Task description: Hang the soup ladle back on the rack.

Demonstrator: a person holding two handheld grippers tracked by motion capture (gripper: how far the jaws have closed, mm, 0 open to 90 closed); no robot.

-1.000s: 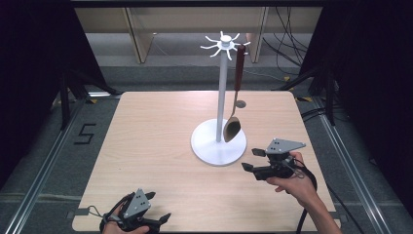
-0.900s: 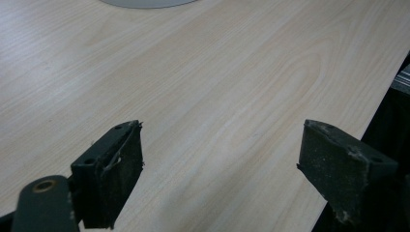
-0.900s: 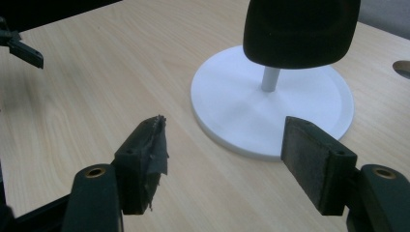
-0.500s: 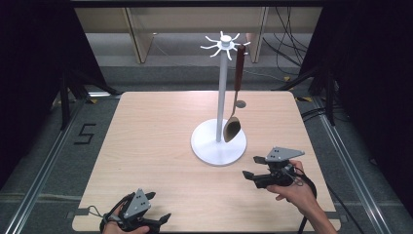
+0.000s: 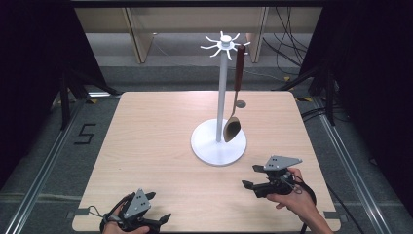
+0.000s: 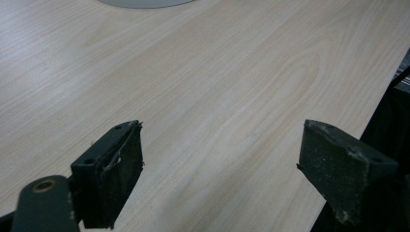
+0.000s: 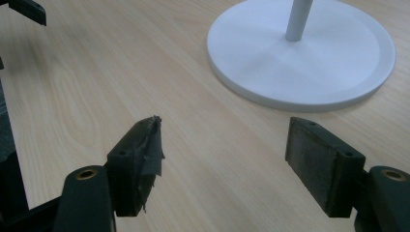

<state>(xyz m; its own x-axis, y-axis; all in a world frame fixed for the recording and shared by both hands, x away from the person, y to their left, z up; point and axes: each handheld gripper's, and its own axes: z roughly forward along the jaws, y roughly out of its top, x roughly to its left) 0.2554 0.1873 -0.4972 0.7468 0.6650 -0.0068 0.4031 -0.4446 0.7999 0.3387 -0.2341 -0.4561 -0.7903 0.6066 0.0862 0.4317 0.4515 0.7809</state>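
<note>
A white hook stand [image 5: 218, 144] rises from a round base at the middle of the wooden table [image 5: 146, 126]. From one of its top hooks hangs a wooden spoon [image 5: 233, 127], bowl down, just above the base. My right gripper [image 5: 251, 176] hovers low over the table, right of and nearer than the base, pointing left. Its jaws have just been opening and nothing is between them [image 7: 225, 130]. The stand base [image 7: 270, 53] lies just beyond them. My left gripper [image 5: 159, 205] rests at the near left edge, open and empty [image 6: 222, 140].
Dark curtains flank the table on both sides. Wooden furniture legs and cables lie on the floor beyond its far edge. A floor marking "5" [image 5: 84, 134] sits to the left. The table's near edge runs close under both hands.
My right gripper has sunk and drawn back toward the near edge, away from the stand base, with its jaws a little wider. The left gripper and the spoon have stayed put.
</note>
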